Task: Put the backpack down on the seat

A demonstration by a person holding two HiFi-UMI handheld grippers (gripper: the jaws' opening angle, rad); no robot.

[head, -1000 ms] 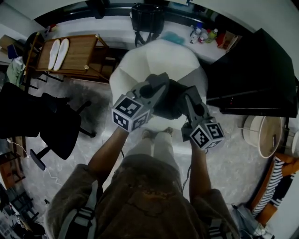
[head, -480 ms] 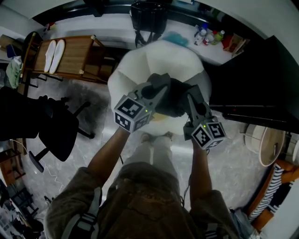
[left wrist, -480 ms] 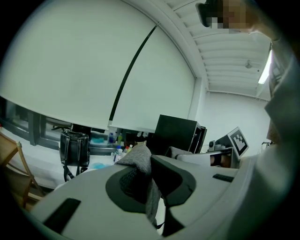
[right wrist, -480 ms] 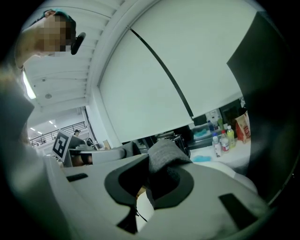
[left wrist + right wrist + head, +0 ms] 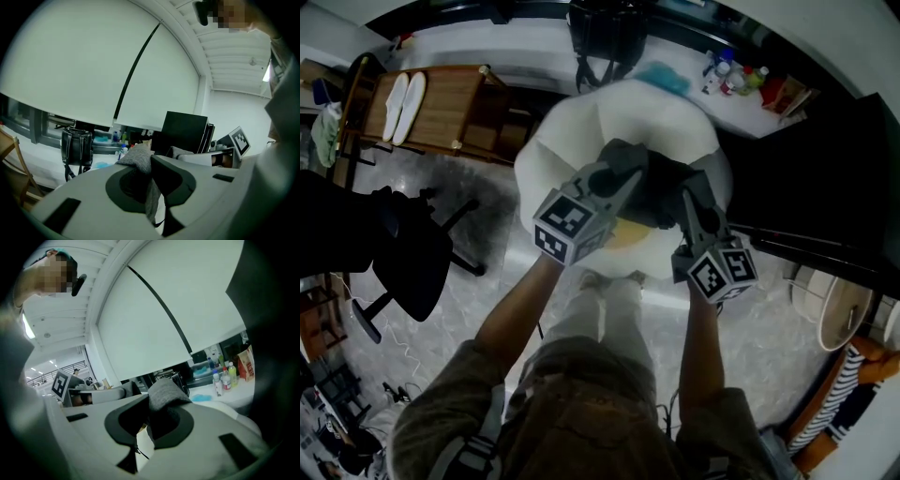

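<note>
Below the jaws: backpack (image 5: 654, 199) over the white seat (image 5: 572, 127), left gripper (image 5: 612, 172) and right gripper (image 5: 690, 194) both clamped tight on its grey straps (image 5: 140, 161), so set-down and release likely still pending.

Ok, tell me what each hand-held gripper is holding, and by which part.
Both hold the grey backpack: left hand-held gripper and right hand-held gripper each pinch a fold of its fabric.

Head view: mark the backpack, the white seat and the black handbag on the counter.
backpack (image 5: 661, 190), head view, on its dark grey body.
white seat (image 5: 570, 141), head view, on a bare left part of the cushion.
black handbag (image 5: 602, 28), head view, on its front face.
</note>
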